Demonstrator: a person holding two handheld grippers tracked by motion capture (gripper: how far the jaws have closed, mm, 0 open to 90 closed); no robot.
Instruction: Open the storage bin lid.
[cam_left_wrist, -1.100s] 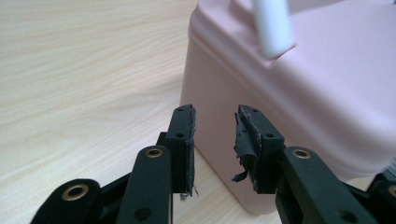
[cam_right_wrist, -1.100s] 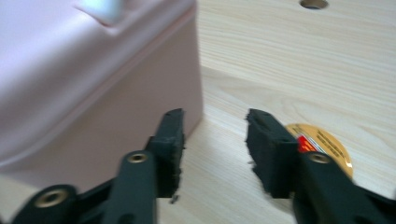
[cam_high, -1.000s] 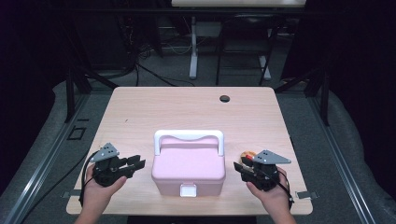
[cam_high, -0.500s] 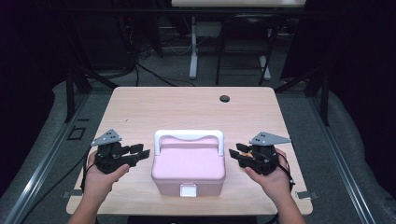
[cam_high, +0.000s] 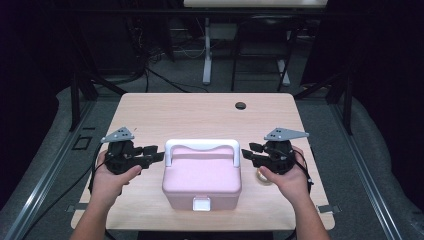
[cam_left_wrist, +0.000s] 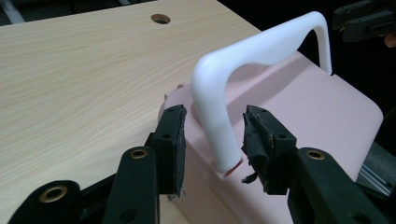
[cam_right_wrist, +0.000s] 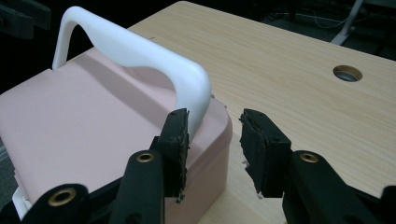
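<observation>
A pink box (cam_high: 202, 175) with a white handle (cam_high: 202, 145) standing upright sits at the near middle of the table. My left gripper (cam_high: 155, 153) hovers just left of the box, level with the handle, its jaws pointing right. The jaws have just been opening. In the left gripper view the left gripper (cam_left_wrist: 215, 112) is open, and the handle's (cam_left_wrist: 261, 46) left leg lines up in the gap, clear of both pads. My right gripper (cam_high: 248, 150) hovers at the box's right side. It (cam_right_wrist: 215, 115) is open, with its left pad close beside the handle's (cam_right_wrist: 130, 51) corner.
The wooden table (cam_high: 200, 117) has a round cable hole (cam_high: 240, 105) near its far edge. A small pale ring (cam_high: 261, 176) lies on the table under my right hand. The table's near edge is just behind the box. A dark floor and stands surround the table.
Both hands have risen from table level beside the box to the height of its handle. The left jaws stand wider apart than before.
</observation>
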